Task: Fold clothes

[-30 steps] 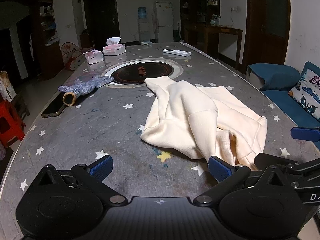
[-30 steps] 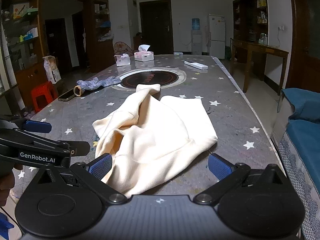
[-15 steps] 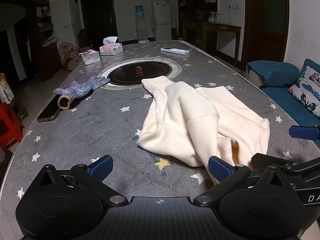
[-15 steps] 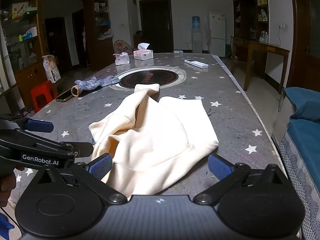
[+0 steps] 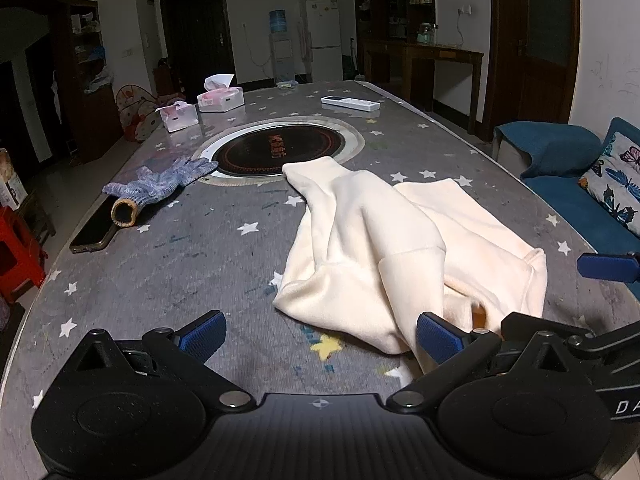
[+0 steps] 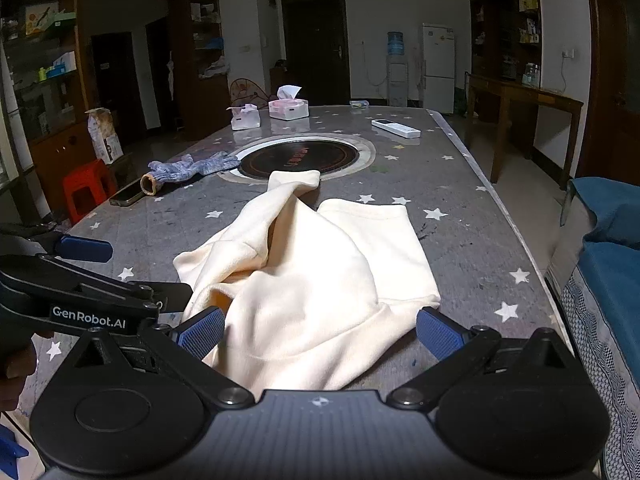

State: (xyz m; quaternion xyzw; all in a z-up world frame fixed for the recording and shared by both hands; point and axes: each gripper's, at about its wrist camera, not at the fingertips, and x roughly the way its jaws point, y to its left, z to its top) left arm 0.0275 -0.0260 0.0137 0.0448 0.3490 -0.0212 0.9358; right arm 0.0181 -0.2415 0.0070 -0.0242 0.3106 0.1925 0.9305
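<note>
both jaws spread wide, gripping nothing: left gripper (image 5: pixel 318 330), right gripper (image 6: pixel 318 330). just ahead, spilling between the right pair: cream garment (image 6: pixel 316 276), rumpled on starry table (image 5: pixel 192 248). probably soft, light, floppy; best pinched at a hem corner or cuff. beyond: grey glove (image 5: pixel 160 184).

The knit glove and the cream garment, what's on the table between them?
Nothing: between the knit glove and the cream garment there is only bare star-patterned table, clearest in the left wrist view. The phone lies beyond the glove's cuff.
</note>
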